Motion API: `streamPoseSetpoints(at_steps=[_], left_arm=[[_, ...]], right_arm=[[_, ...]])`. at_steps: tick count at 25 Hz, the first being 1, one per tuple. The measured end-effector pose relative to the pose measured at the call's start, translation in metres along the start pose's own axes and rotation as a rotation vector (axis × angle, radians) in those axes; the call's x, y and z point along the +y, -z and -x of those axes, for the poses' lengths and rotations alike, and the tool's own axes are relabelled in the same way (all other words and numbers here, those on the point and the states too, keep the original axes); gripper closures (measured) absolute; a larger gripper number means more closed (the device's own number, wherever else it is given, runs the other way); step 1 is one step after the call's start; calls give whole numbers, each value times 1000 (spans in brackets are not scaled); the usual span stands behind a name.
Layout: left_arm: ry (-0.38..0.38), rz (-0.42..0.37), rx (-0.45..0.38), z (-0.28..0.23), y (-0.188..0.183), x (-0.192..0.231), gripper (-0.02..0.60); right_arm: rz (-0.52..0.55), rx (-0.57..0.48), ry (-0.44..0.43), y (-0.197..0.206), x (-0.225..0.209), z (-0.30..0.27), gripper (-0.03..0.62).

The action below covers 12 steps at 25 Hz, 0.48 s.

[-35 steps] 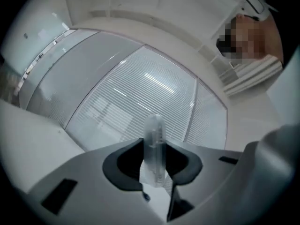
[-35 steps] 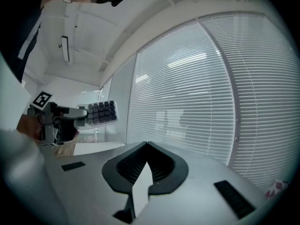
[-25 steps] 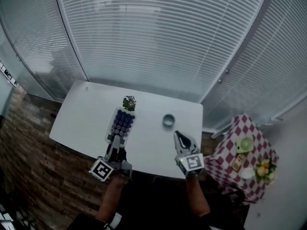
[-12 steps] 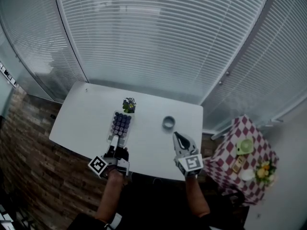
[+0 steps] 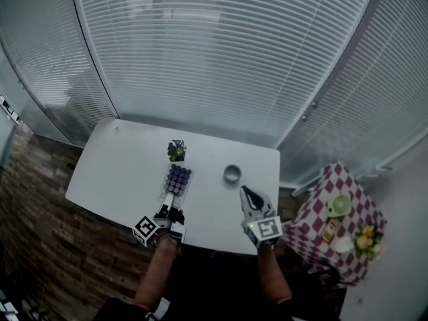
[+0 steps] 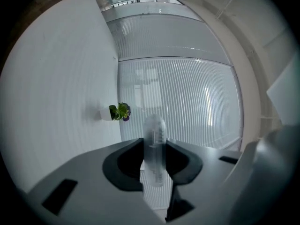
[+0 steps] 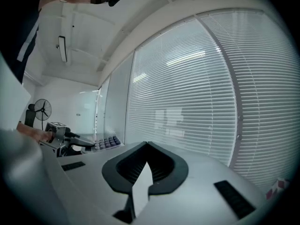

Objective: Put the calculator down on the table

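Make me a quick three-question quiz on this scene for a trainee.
1. True or false: the right claw is holding something.
2. What is the left claw shut on? A) a mug B) a calculator C) a stapler
3. Fill in: on the white table, past the calculator, stands a small potted ____.
Key: 1 false; 2 B; 3 plant.
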<state>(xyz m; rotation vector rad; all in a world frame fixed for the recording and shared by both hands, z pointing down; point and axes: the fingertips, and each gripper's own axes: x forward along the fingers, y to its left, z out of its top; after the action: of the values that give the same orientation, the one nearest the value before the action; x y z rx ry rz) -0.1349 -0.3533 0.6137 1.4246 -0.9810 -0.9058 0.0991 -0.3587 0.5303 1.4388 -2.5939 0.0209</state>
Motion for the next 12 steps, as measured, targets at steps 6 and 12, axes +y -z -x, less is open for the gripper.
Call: streamPoseSetpoints(at_steps=[6,12], left_arm=[[-79,-11,51,-16,8,58,482],[-140,18,98,-26,21,96,482]], right_arm=[[-9,18,17,3,-6,1,588],[-15,10,11,1,-2,-2,588]])
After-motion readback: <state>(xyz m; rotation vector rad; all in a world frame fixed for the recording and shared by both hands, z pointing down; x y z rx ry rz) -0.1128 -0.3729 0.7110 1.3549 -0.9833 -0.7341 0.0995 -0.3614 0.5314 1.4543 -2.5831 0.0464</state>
